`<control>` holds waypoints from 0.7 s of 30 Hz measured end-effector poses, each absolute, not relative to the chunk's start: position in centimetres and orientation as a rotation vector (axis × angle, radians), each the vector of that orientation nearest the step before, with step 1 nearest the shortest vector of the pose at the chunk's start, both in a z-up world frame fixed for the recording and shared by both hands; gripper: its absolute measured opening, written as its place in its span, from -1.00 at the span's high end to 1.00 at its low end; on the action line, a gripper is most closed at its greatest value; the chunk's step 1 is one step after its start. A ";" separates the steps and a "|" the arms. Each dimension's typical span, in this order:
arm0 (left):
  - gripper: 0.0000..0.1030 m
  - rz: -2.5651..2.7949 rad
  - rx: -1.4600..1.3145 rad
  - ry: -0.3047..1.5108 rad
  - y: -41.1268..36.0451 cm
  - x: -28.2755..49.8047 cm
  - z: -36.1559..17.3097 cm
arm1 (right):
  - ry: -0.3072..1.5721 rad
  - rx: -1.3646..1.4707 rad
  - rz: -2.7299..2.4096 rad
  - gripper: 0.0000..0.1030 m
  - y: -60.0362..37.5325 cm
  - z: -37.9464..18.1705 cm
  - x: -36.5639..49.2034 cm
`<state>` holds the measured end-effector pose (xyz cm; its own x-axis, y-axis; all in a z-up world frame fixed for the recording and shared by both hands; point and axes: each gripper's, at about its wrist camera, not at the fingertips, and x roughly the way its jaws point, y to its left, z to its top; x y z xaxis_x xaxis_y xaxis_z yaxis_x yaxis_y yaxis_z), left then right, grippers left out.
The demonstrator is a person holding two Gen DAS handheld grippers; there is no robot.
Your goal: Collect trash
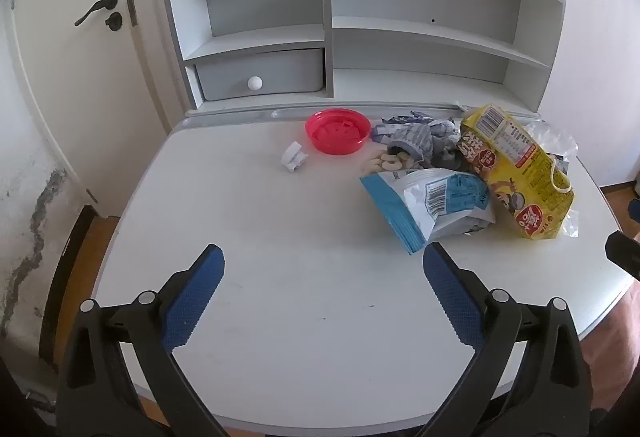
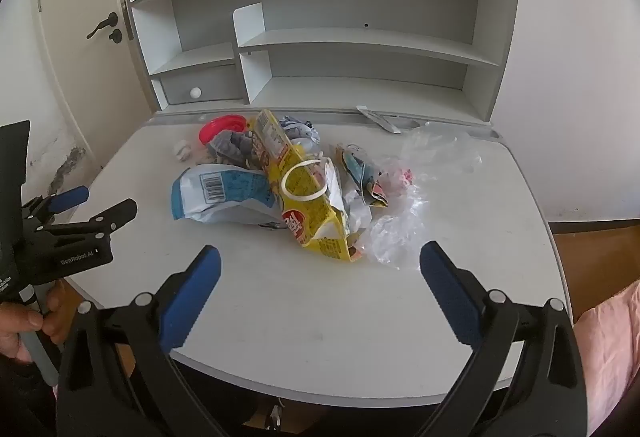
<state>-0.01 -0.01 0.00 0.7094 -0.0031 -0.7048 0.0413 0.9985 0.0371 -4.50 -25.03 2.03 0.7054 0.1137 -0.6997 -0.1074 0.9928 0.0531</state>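
Observation:
A heap of trash lies on the white desk [image 1: 280,237]: a yellow snack bag [image 1: 516,169] [image 2: 308,189], a blue-and-white pouch [image 1: 432,205] [image 2: 224,193], a grey striped wrapper [image 1: 416,143], a clear plastic bag [image 2: 420,189], a crumpled wrapper [image 2: 364,173] and a small white scrap [image 1: 294,156]. A red lid [image 1: 338,131] [image 2: 222,127] lies behind. My left gripper [image 1: 322,265] is open and empty, just short of the pouch. My right gripper [image 2: 320,263] is open and empty, in front of the yellow bag.
A grey-white hutch [image 1: 360,37] with shelves and a small drawer [image 1: 260,77] stands at the desk's back. A door [image 1: 80,57] is to the left. A torn strip [image 2: 380,119] lies by the hutch base. The left gripper shows in the right wrist view [image 2: 96,205].

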 end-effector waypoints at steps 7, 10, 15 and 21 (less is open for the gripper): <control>-0.88 -0.027 0.045 0.790 0.2 0.0 0.0 | 0.786 0.010 0.119 -0.87 -25.1 2.1 -4.3; -0.88 -0.025 0.051 0.791 0.2 0.0 0.2 | 0.779 0.011 0.124 -0.87 -25.0 2.5 -4.2; -0.88 -0.025 0.048 0.792 0.2 0.1 0.2 | 0.774 0.006 0.123 -0.87 -25.0 2.5 -4.4; -0.88 -0.027 0.053 0.791 0.0 0.3 0.1 | 0.773 0.009 0.127 -0.87 -25.0 2.3 -4.3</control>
